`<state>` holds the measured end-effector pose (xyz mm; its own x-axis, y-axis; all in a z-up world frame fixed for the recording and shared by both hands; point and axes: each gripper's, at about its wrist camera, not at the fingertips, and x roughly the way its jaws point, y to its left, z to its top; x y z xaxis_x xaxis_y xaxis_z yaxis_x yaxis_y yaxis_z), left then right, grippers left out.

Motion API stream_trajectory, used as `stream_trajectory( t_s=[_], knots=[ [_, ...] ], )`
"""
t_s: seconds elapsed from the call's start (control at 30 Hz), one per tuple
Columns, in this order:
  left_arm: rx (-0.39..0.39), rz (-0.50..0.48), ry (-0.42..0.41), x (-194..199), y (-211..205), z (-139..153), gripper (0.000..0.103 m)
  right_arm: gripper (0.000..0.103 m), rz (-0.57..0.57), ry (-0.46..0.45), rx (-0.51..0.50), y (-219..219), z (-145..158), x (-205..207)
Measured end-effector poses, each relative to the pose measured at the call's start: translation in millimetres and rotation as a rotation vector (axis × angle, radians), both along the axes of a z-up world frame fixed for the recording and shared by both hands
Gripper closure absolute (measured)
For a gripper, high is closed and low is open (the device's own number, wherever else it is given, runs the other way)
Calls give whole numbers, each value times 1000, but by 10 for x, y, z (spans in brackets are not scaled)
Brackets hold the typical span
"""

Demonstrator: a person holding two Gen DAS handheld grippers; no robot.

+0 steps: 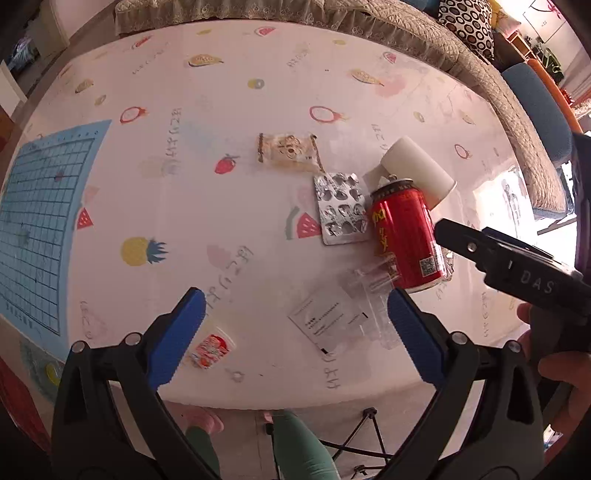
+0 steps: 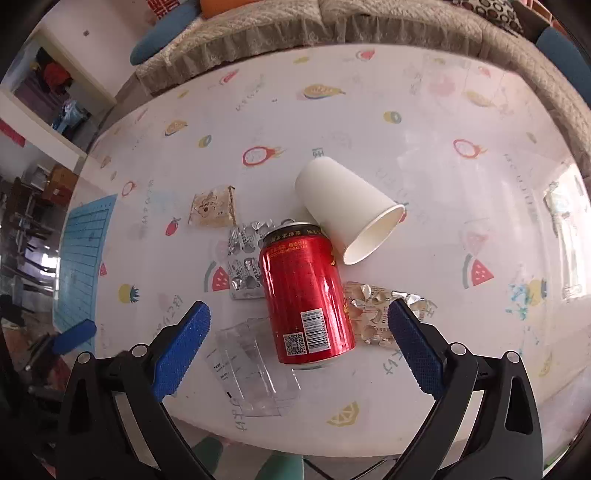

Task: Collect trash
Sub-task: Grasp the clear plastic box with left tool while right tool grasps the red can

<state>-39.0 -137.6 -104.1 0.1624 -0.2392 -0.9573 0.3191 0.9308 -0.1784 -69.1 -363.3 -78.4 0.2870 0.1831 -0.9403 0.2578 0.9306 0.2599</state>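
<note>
A red drink can lies on the fruit-print table. A white paper cup lies on its side just behind it. A silver blister pack lies left of the can, a crumpled one to its right. A clear plastic wrapper lies near the front edge. A snack packet lies farther back, a small red-and-white wrapper by my left finger. My right gripper is open, jaws either side of the can's base. My left gripper is open and empty above the clear wrapper.
A blue grid mat covers the table's left side. A sofa with a quilted cover and cushions runs along the far edge. The right gripper's body reaches in from the right in the left wrist view.
</note>
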Motion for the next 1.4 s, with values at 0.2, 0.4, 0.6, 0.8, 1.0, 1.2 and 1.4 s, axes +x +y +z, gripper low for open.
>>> stream_trajectory(
  t_s=[0.2,0.4,0.6,0.8,1.0,1.2,1.4],
  knots=[
    [-40,40,44,-182,-288,-180,7,8,94,71,54,-14,-172,181],
    [-19,41,54,-299,-528,-416,7,9,68,109,93,-78,-306,257],
    [-71,79,80,-405,-581,-550,17,28,105,138,65,-24,-440,266],
    [-77,18,133,-395,-689,-738,50,36,120,154,101,28,-545,225],
    [-116,-27,169,-460,-752,-793,64,37,121,150,101,16,-546,228],
    [-143,-2,160,-421,-582,-679,68,38,96,121,144,-31,-426,209],
    [-164,35,134,-392,-349,-514,68,38,94,61,172,-31,-150,233]
  ],
)
